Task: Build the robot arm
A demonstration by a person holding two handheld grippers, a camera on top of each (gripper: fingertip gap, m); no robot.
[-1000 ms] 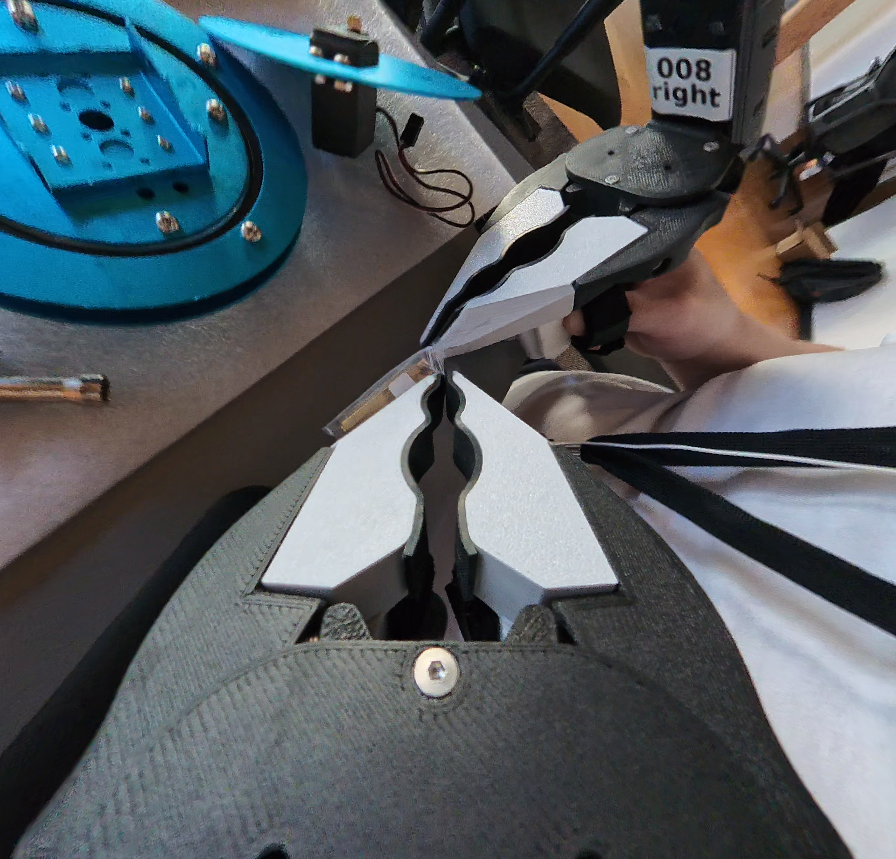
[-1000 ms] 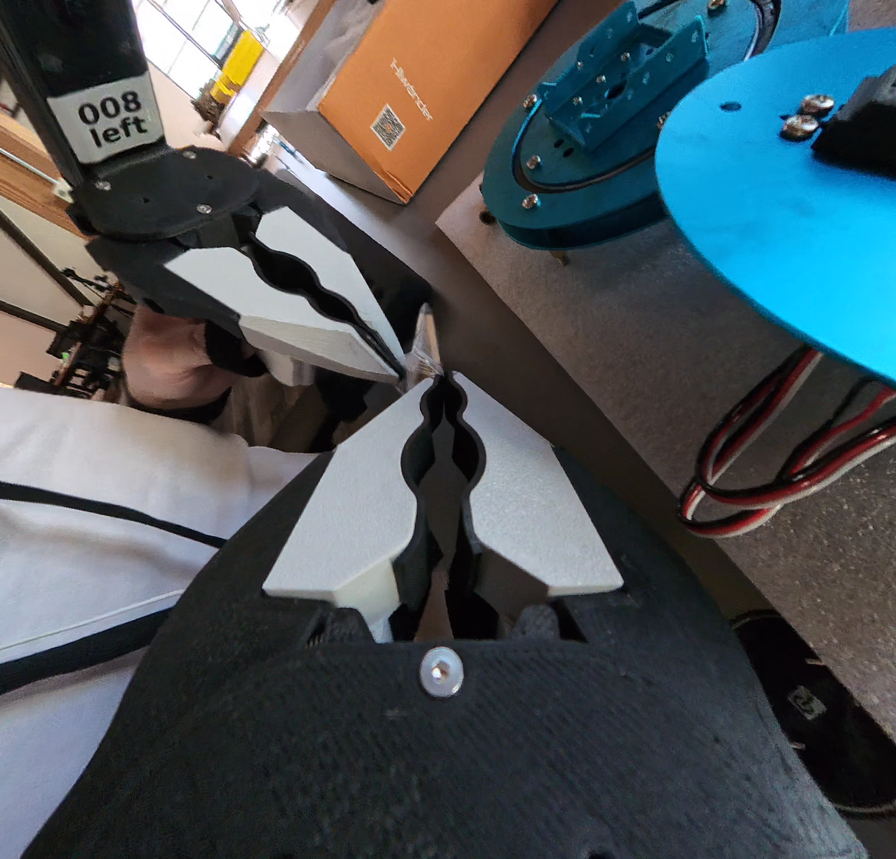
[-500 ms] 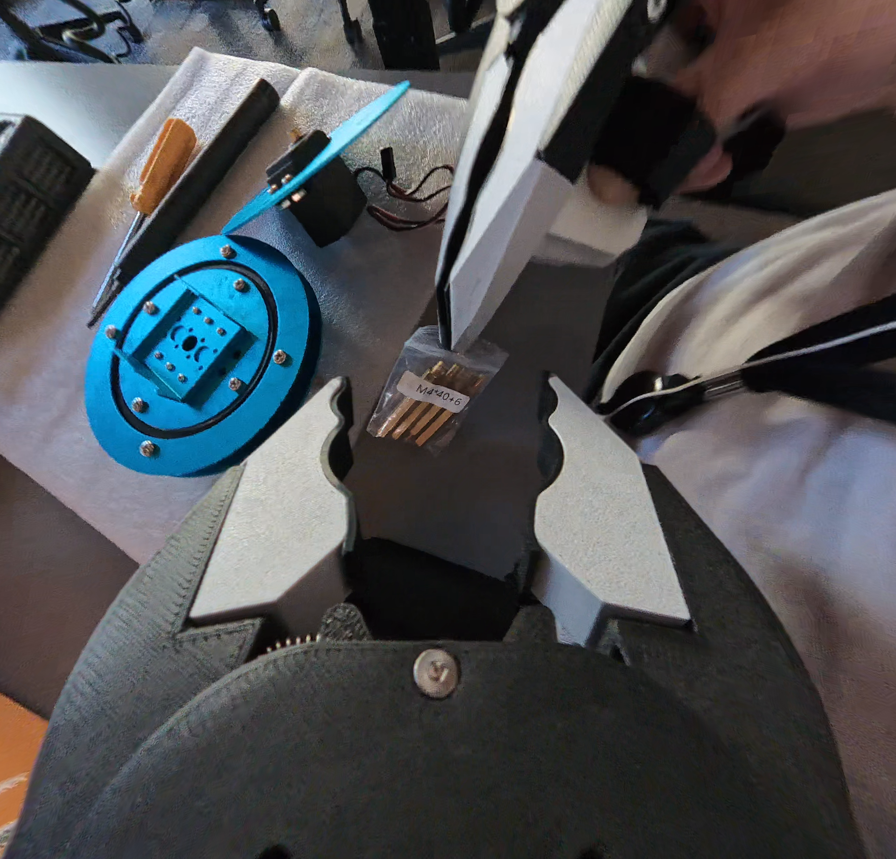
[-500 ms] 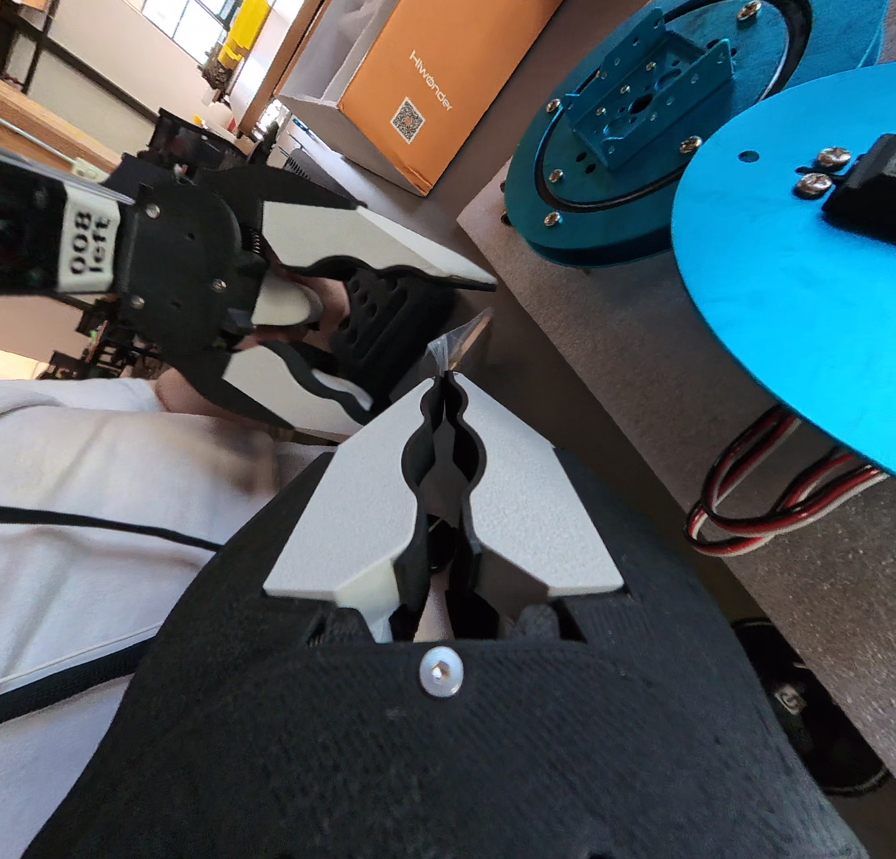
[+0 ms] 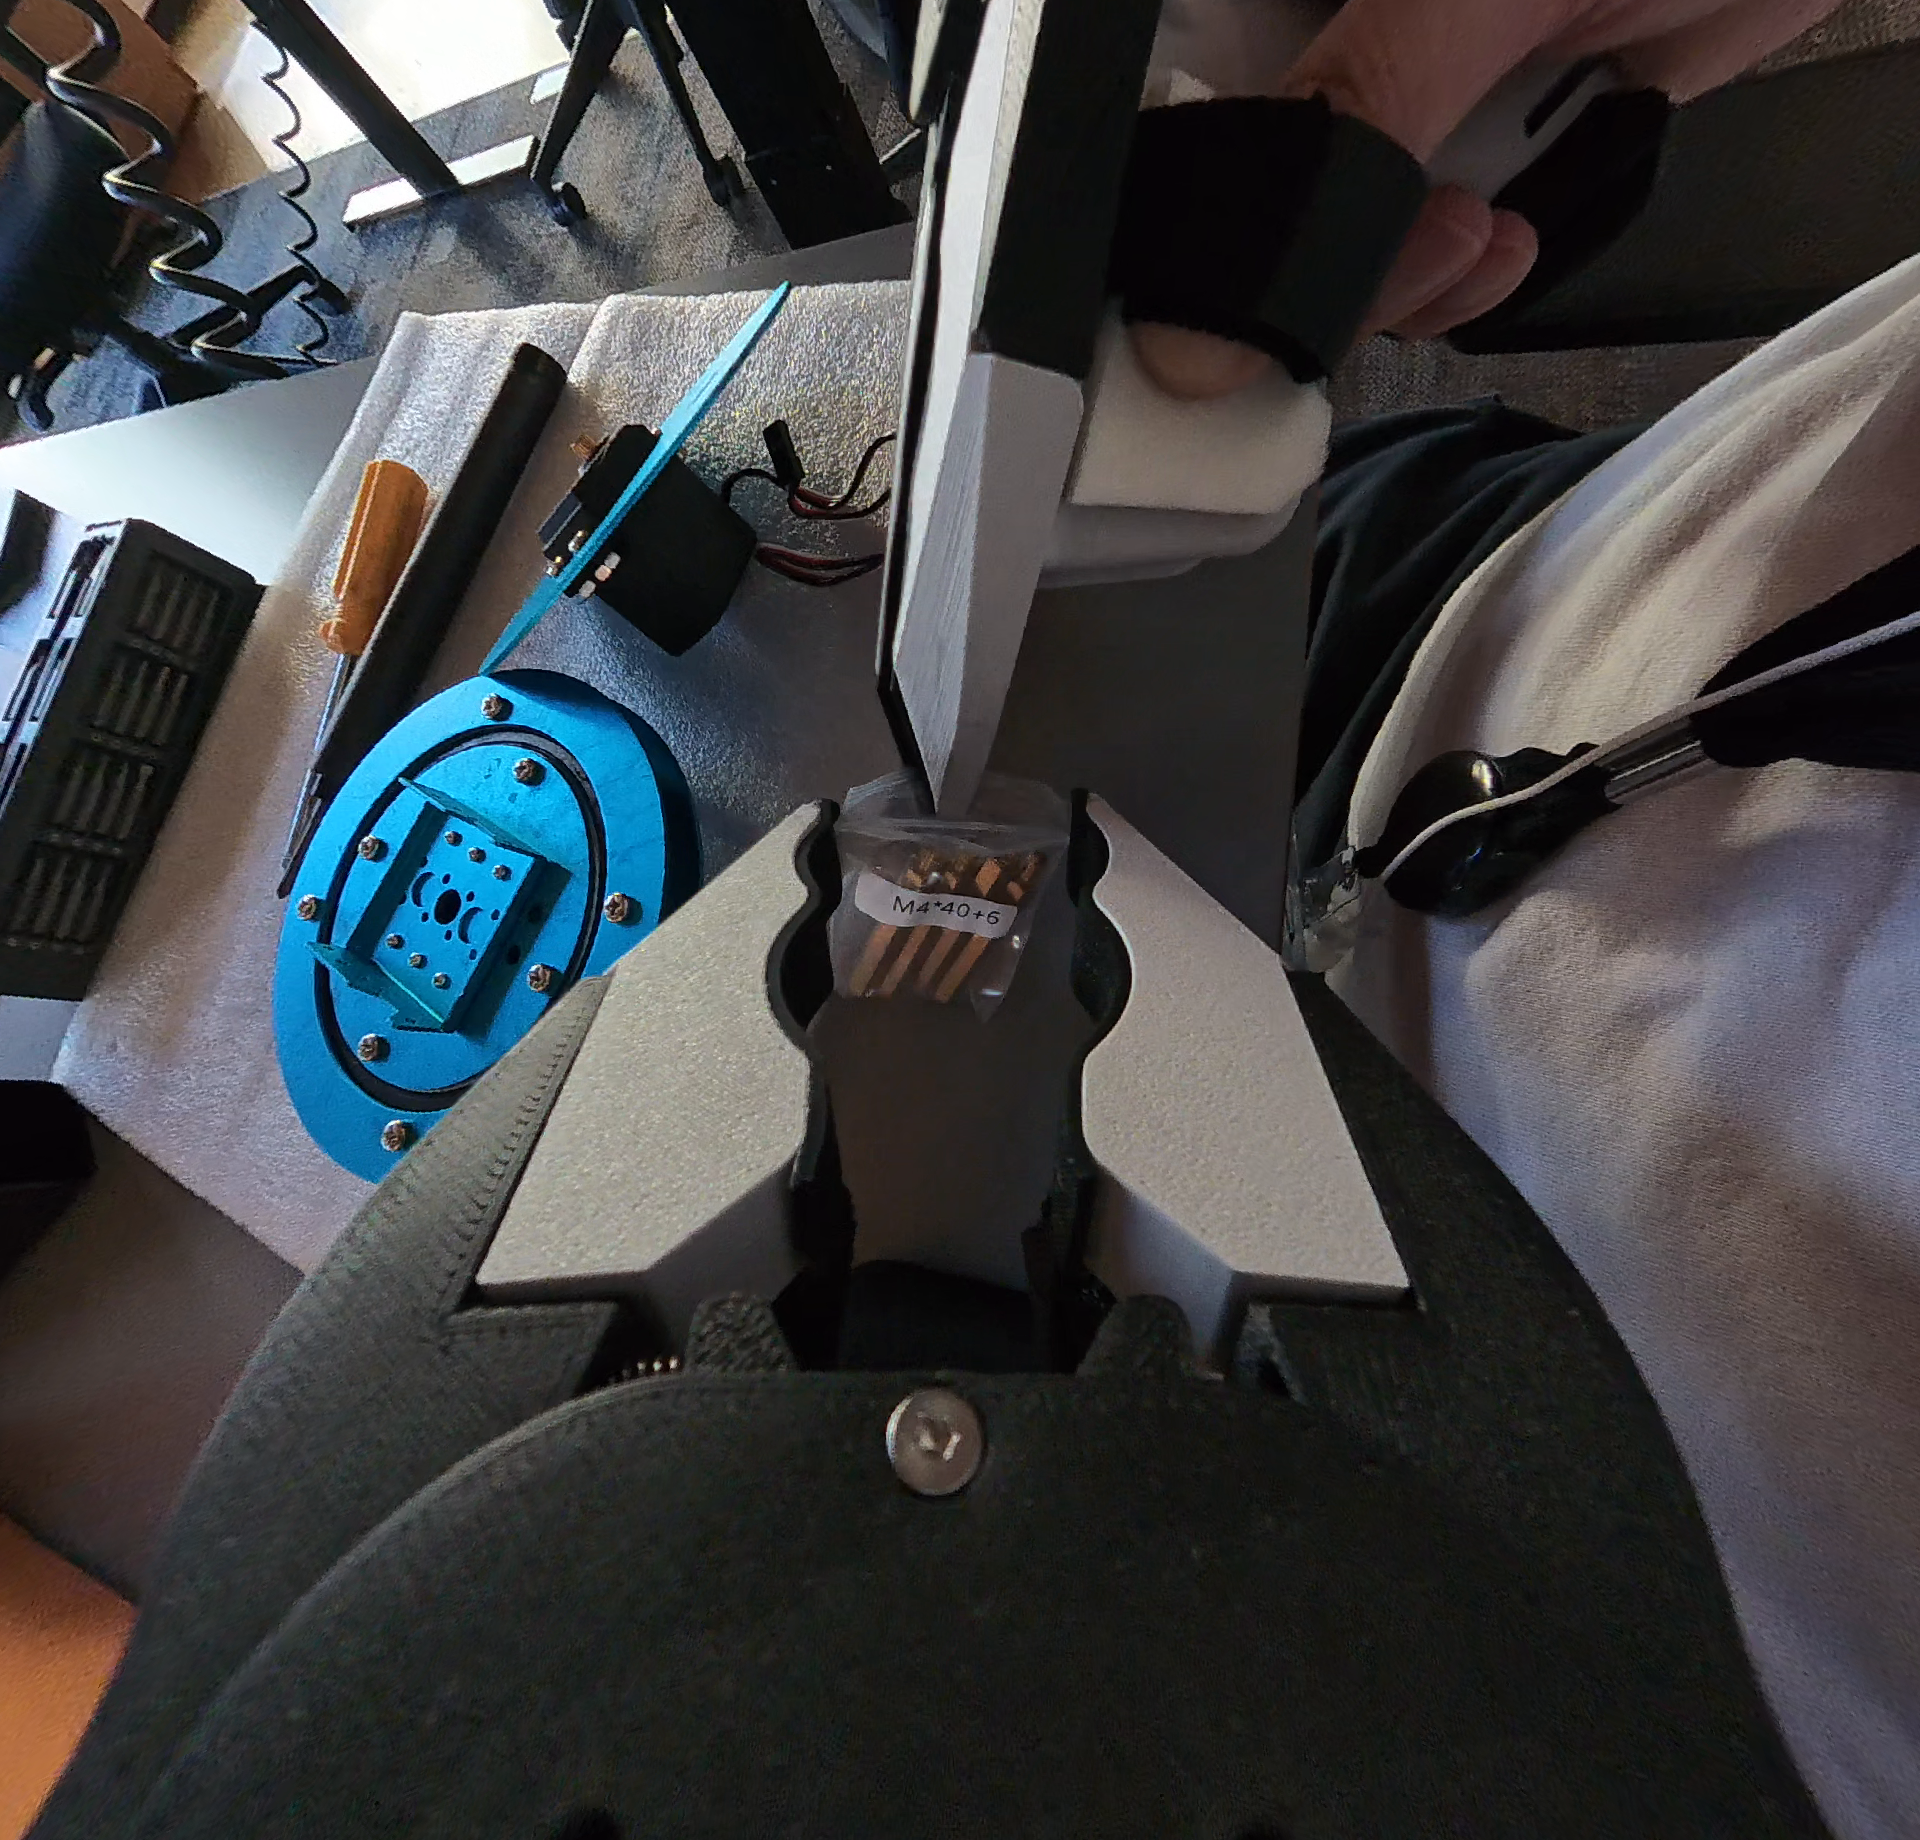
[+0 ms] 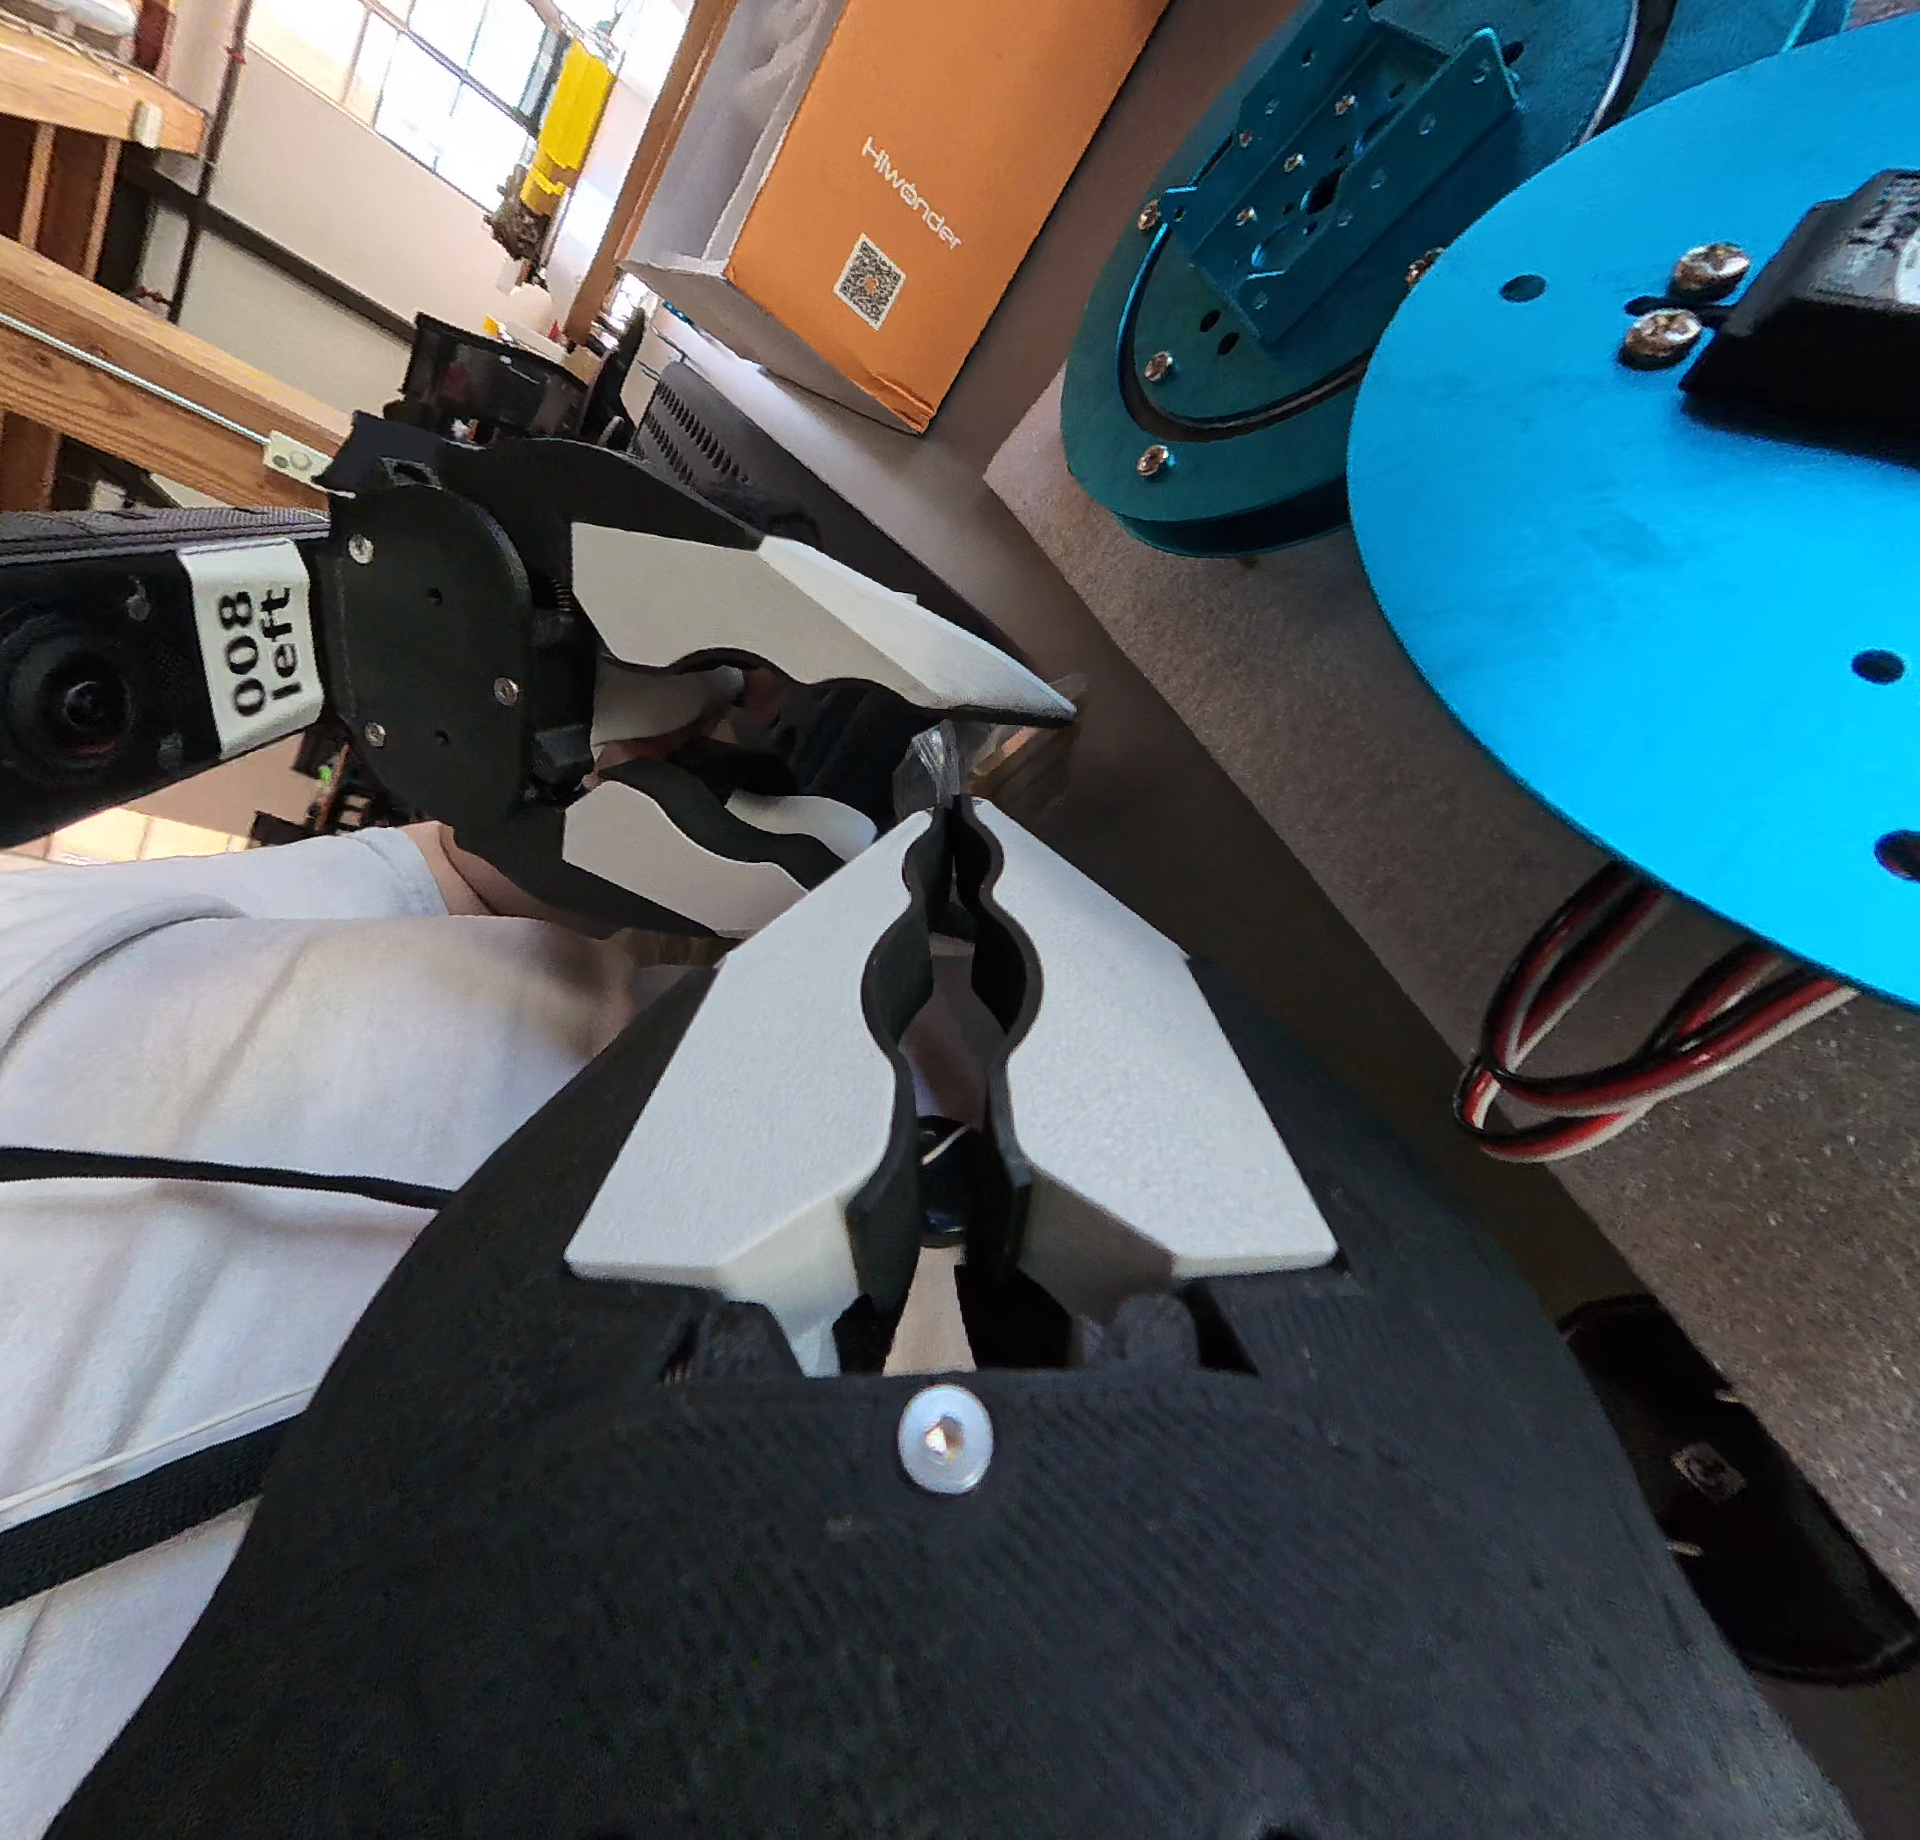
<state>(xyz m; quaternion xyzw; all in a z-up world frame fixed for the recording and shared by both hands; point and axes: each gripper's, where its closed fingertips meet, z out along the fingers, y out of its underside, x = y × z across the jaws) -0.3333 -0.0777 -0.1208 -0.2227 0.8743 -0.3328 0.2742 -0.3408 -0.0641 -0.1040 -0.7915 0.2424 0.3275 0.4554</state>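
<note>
A small clear plastic bag [image 5: 940, 923] with brass standoffs and a white label hangs from my right gripper [image 5: 932, 791], which comes down from above and is shut on the bag's top edge. My left gripper [image 5: 951, 822] is open, with one fingertip on each side of the bag and a narrow gap left. In the right wrist view my right gripper [image 6: 951, 816] is shut on the crinkled bag edge [image 6: 928, 760]. The open left gripper [image 6: 966, 774] reaches in from the left around it.
On the grey foam mat [image 5: 748, 751] lie a blue round base with a bracket [image 5: 457, 917], a blue disc on a black servo [image 5: 665, 554] with red, black and white wires [image 6: 1621, 1063], an orange-handled screwdriver [image 5: 374, 543] and a black rod [image 5: 447, 554]. An orange box [image 6: 935, 159] stands behind. My left and right fingertips are right by each other. Left tips and right tips are each some 20 cm from the black rod [image 5: 447, 554].
My left gripper let go of the bag, opened and swung round. Its fingers have now closed in around the bag. My right gripper has kept its hold on the bag.
</note>
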